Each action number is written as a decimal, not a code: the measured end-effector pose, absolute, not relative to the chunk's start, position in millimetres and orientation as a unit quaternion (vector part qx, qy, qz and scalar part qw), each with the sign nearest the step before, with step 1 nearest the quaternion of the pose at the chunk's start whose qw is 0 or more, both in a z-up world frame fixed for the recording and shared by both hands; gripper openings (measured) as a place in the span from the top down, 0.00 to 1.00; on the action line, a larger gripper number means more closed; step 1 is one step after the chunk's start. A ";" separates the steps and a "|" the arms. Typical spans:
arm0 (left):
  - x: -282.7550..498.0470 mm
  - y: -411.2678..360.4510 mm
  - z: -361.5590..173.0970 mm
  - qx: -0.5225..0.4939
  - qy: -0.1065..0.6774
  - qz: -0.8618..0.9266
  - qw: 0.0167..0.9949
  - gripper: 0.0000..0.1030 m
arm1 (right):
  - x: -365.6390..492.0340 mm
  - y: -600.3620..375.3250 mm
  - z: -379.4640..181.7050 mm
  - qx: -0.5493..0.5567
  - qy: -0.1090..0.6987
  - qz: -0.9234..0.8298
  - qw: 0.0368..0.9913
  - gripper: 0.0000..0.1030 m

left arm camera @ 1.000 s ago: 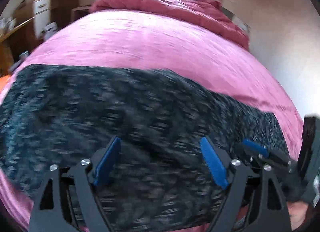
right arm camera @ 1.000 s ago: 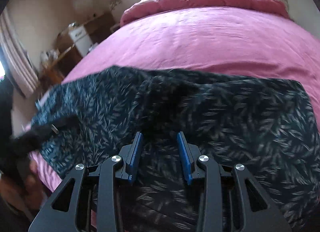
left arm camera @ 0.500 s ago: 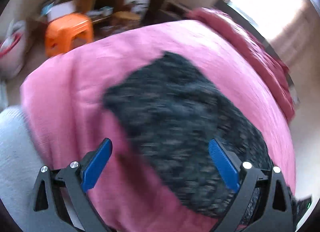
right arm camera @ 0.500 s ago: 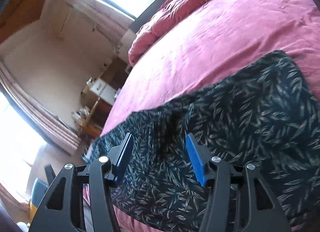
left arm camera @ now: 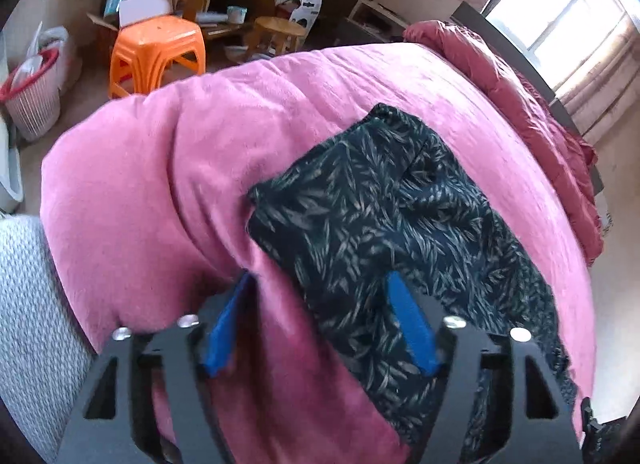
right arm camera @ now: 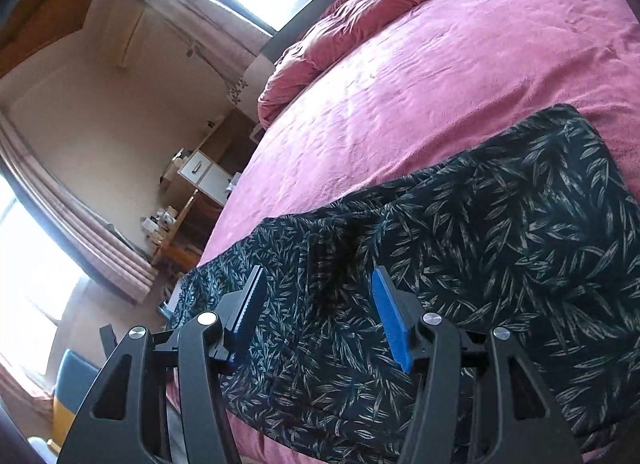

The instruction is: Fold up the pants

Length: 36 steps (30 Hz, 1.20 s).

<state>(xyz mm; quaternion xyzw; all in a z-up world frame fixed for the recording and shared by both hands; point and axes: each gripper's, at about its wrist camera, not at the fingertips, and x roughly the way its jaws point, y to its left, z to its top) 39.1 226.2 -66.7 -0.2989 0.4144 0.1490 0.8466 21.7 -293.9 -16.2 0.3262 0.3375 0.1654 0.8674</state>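
Pants (left arm camera: 384,224) flat on bed (left arm camera: 160,184); both grippers agape, L (left arm camera: 320,304) & R (right arm camera: 316,296).

The pants (right arm camera: 460,264) run off the right wrist view's lower edge

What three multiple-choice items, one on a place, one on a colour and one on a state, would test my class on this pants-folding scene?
1. Where do the pants lie?
A. on the bed cover
B. on the floor
C. on a chair

2. What colour is the plastic stool beside the bed?
A. green
B. orange
C. white

3. How do the jaws of the right gripper stand?
A. shut on the pants
B. shut on nothing
C. open

Key: 1 A, the dark leaf-print cloth is spread on the pink cover; 2 B, the left wrist view shows it bright orange; 3 C, cloth shows in the wide gap between the blue pads.
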 end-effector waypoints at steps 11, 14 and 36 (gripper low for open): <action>48.3 240.3 -64.7 -0.311 0.390 0.147 0.854 0.68 | 27.0 -291.3 -20.3 0.331 0.341 0.167 0.864 0.48; 42.2 240.3 -58.7 -0.315 0.384 0.140 0.856 0.80 | 28.1 -293.2 -23.1 0.336 0.341 0.165 0.863 0.48; 38.1 140.3 43.2 -0.260 0.317 -0.047 0.911 0.86 | 29.6 -304.7 -26.8 0.348 0.343 0.168 0.856 0.48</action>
